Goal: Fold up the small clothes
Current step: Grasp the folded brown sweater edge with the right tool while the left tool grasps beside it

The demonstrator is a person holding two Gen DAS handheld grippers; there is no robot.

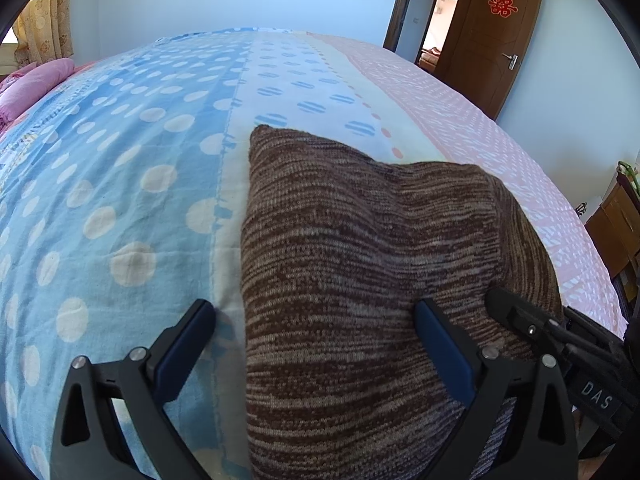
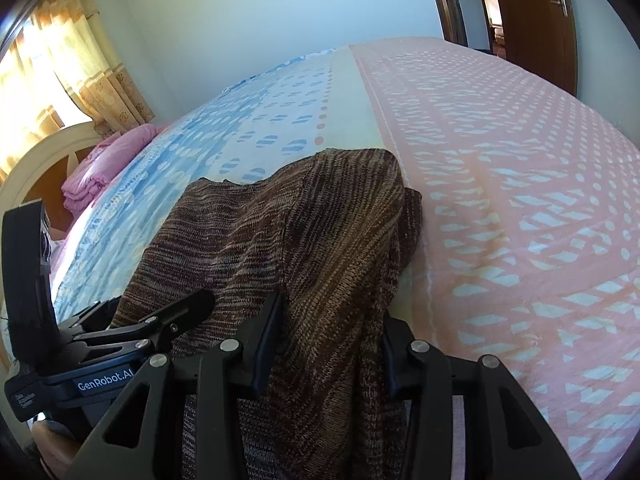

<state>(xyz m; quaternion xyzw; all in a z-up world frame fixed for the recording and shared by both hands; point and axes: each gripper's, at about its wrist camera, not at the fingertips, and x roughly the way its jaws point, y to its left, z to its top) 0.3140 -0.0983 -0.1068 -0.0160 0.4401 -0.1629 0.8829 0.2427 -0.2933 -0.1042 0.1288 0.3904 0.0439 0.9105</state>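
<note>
A brown striped knit garment [image 1: 360, 240] lies on the bed in front of both grippers, with its far corner flat and its right side raised in a hump. My left gripper [image 1: 314, 308] stands open and wide: one fingertip [image 1: 202, 314] rests on the sheet to the left of the garment's edge, the other [image 1: 426, 316] on top of the knit. In the right wrist view, my right gripper [image 2: 332, 320] is shut on a bunched fold of the garment [image 2: 320, 220], which fills the gap between the jaws and drapes forward over them.
The bed sheet [image 1: 140, 160] is blue with pale dots on the left, cream in the middle and pink on the right. A folded pink blanket [image 2: 104, 164] lies by the headboard. A brown door [image 1: 492, 40] stands open beyond the bed, and wooden furniture [image 1: 616, 224] sits at the right edge.
</note>
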